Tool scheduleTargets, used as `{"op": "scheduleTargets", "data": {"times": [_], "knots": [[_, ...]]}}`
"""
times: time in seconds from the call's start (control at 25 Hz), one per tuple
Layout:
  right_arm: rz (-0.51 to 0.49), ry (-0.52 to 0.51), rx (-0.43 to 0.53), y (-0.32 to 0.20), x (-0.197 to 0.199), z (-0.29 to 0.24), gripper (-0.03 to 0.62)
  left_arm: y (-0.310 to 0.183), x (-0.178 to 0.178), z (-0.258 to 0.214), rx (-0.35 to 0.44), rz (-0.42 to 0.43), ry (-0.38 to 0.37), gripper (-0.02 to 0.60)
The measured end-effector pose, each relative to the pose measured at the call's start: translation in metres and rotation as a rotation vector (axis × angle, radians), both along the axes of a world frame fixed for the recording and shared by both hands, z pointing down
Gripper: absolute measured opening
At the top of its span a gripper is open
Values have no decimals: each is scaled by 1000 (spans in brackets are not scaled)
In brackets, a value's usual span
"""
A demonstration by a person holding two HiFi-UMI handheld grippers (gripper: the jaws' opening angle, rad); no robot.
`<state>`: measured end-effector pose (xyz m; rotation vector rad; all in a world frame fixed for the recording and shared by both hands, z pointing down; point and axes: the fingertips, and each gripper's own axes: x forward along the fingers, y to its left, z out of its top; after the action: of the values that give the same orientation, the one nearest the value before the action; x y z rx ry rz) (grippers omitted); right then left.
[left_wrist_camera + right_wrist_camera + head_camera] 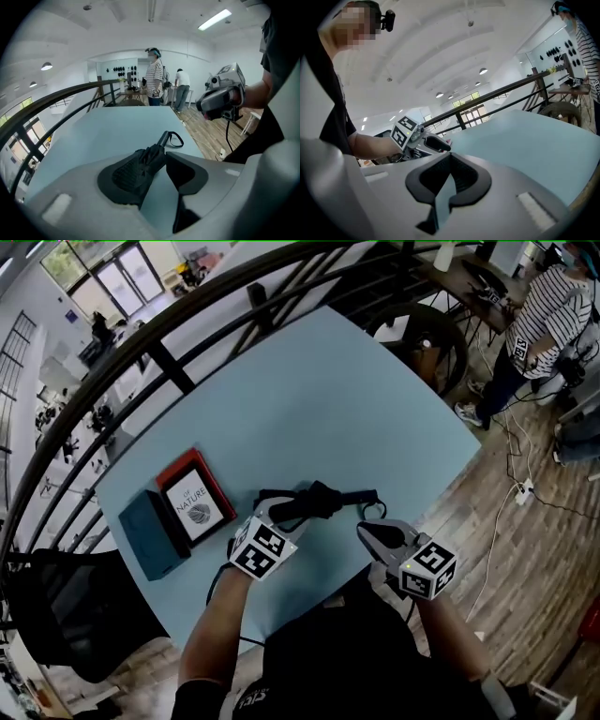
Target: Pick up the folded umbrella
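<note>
The folded black umbrella lies on the light blue table near its front edge, its strap loop pointing right. My left gripper is at the umbrella's left end. In the left gripper view the umbrella sits between the jaws against the left pad. A gap separates it from the right pad, so the left gripper is open. My right gripper hovers just right of the umbrella, near the strap. Its jaws meet at the tips with nothing between them.
A red-framed book and a teal box lie left of the umbrella. A black railing runs behind the table. The table's front edge is close to both grippers. A person in a striped shirt stands far right among floor cables.
</note>
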<state>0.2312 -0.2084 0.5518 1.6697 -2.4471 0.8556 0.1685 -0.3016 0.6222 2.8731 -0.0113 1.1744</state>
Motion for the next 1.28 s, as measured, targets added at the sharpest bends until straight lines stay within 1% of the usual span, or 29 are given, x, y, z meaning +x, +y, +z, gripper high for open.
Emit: {"op": "scheduleTargets", "data": {"times": [0.08, 0.12, 0.28, 0.36, 0.44, 0.52, 0.6, 0.72, 0.84, 1.04, 1.12, 1.28], "knots": [[-1, -15, -7, -2, 6, 4, -2, 0, 9, 17, 13, 58, -69, 218], [-3, -22, -10, -2, 8, 6, 0, 0, 12, 25, 23, 82, -106, 229], [-2, -36, -20, -4, 16, 11, 0, -9, 15, 62, 88, 172, -261, 281], [4, -40, -26, -5, 22, 13, -2, -10, 14, 81, 109, 234, -335, 330], [9, -42, -33, -5, 26, 15, 0, -8, 14, 95, 108, 293, -386, 368], [13, -45, -39, -3, 30, 17, 0, -6, 15, 107, 109, 341, -432, 389], [21, -47, -44, -1, 33, 22, 0, -7, 17, 117, 121, 373, -469, 394], [31, -49, -51, 3, 39, 26, 0, -11, 24, 128, 130, 398, -511, 393], [41, -53, -58, 7, 44, 29, -2, -9, 28, 135, 111, 429, -554, 393], [57, -63, -59, 13, 52, 29, 0, -2, 23, 152, 85, 486, -654, 393], [65, -75, -53, 15, 56, 26, -1, -1, 21, 155, 77, 487, -669, 396], [64, -85, -49, 15, 60, 27, -1, -2, 22, 155, 65, 490, -673, 392]]}}
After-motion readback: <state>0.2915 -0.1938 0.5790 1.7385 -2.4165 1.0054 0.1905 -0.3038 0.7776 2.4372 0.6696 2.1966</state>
